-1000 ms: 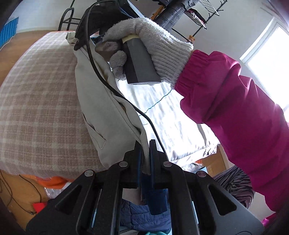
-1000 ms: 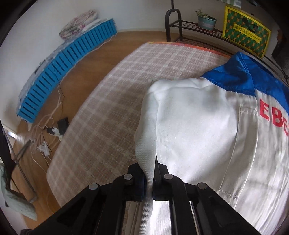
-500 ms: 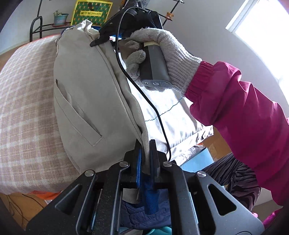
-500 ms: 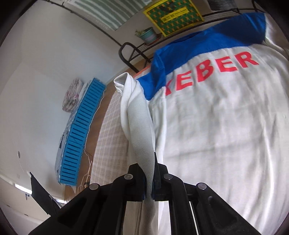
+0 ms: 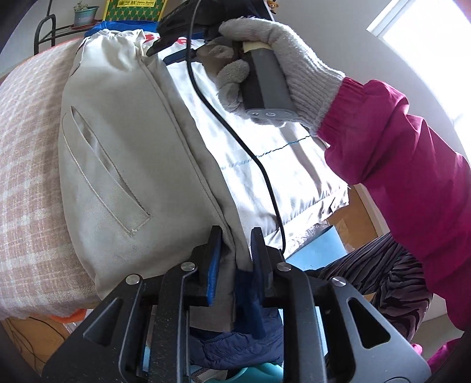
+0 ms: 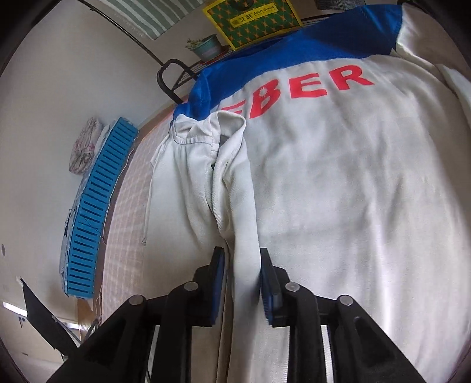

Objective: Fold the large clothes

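Observation:
An off-white jacket [image 5: 117, 165] with a slanted pocket lies on a plaid bed cover [image 5: 26, 176]. Its side is folded over its back. My left gripper [image 5: 235, 232] is at the jacket's near edge. Its jaws are opening, and the hem hangs loosely between the pads. A gloved hand [image 5: 282, 53] holds the right gripper's handle [image 5: 265, 85] at the far end of the fold. In the right wrist view the jacket [image 6: 338, 191] shows a blue yoke and red letters. My right gripper [image 6: 242, 253] is opening too, with a ridge of the folded side [image 6: 188, 191] between its pads.
A magenta sleeve [image 5: 397, 153] crosses the right of the left wrist view. Dark blue clothes [image 5: 235, 347] lie below the bed's edge. A blue slatted panel [image 6: 97, 206] leans on the wall. Behind the bed, a black rack holds a potted plant [image 6: 206, 47] and a yellow-green box [image 6: 253, 20].
Both grippers' jaws have parted from shut. The lifted fold of the jacket has come down flat onto the jacket's back. Both hands have nearly stopped moving.

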`<state>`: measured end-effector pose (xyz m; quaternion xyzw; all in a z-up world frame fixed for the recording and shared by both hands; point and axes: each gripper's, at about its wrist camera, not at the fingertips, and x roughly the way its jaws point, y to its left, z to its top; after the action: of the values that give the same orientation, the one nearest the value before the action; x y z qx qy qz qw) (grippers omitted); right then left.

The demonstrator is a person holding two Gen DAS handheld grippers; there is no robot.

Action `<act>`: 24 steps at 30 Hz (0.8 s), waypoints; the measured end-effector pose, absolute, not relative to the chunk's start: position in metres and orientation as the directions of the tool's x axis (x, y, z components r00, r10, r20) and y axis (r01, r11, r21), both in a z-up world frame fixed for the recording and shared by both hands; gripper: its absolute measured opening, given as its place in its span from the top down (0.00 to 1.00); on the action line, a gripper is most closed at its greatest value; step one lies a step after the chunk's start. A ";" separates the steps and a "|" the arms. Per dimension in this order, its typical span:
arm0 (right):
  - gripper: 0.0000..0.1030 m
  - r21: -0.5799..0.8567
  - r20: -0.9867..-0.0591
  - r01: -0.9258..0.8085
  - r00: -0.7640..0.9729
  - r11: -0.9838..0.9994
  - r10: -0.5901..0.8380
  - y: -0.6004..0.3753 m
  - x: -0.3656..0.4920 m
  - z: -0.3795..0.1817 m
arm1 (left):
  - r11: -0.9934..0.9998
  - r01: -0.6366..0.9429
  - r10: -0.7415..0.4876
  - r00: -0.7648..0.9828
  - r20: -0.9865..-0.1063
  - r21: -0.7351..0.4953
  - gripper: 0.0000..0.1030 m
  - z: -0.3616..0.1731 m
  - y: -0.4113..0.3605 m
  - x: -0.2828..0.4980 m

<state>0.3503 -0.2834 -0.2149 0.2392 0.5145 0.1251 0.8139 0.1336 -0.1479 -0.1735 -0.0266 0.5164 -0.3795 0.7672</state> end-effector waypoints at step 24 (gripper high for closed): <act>0.53 0.439 -0.688 0.095 0.675 0.894 0.266 -0.466 0.117 -0.127 | 0.763 0.530 -0.530 0.186 -0.827 -0.370 0.75 -0.207 -0.100 0.127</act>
<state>0.1166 -0.4662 -0.1270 0.2256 0.4004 0.0481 0.8868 0.1265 -0.0995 -0.2071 -0.0002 0.5374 -0.3442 0.7699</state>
